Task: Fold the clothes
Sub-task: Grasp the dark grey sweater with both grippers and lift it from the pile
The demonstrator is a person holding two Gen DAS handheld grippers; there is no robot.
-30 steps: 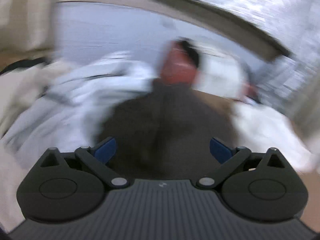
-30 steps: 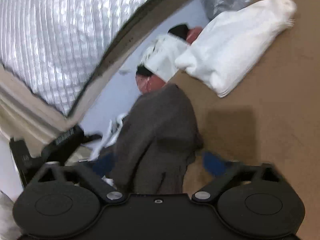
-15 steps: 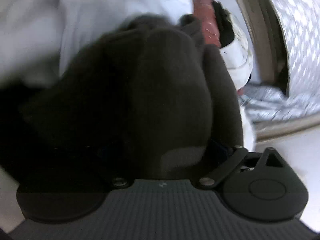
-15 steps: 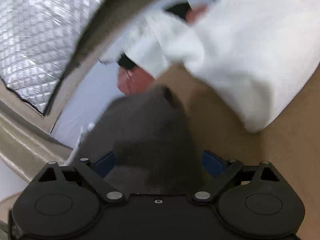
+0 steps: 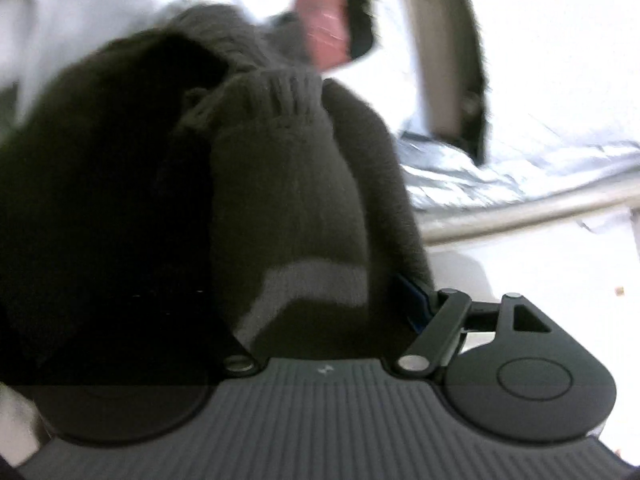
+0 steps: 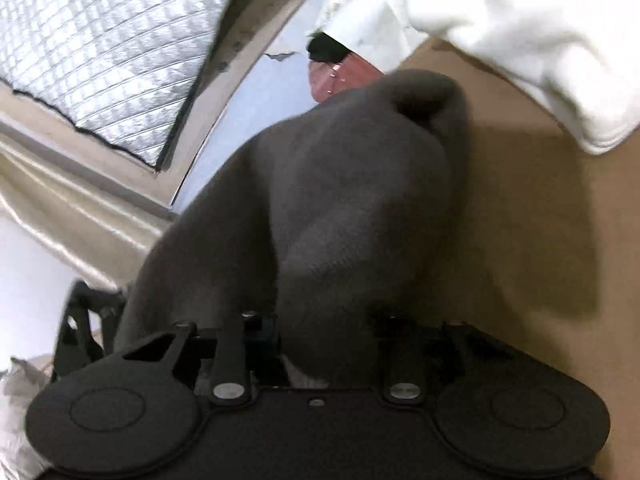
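Note:
A dark grey knitted garment (image 5: 288, 200) with a ribbed cuff and a lighter band fills the left wrist view and drapes over my left gripper (image 5: 320, 320). Only the right blue pad (image 5: 412, 300) shows, pressed against the cloth; the left finger is hidden. In the right wrist view the same grey garment (image 6: 340, 200) bunches up between the fingers of my right gripper (image 6: 320, 340), which are close together on the cloth. It lies partly on a brown table (image 6: 540, 240).
A folded white garment (image 6: 540, 40) lies at the far right of the table. A red and black item (image 6: 332, 72) sits behind the grey garment, also in the left wrist view (image 5: 328, 32). Quilted silver sheeting (image 6: 100, 40) and a cream curtain (image 6: 60, 200) stand at left.
Both grippers moved forward into the grey garment and their fingers closed on it. The cloth now bunches up right at both cameras.

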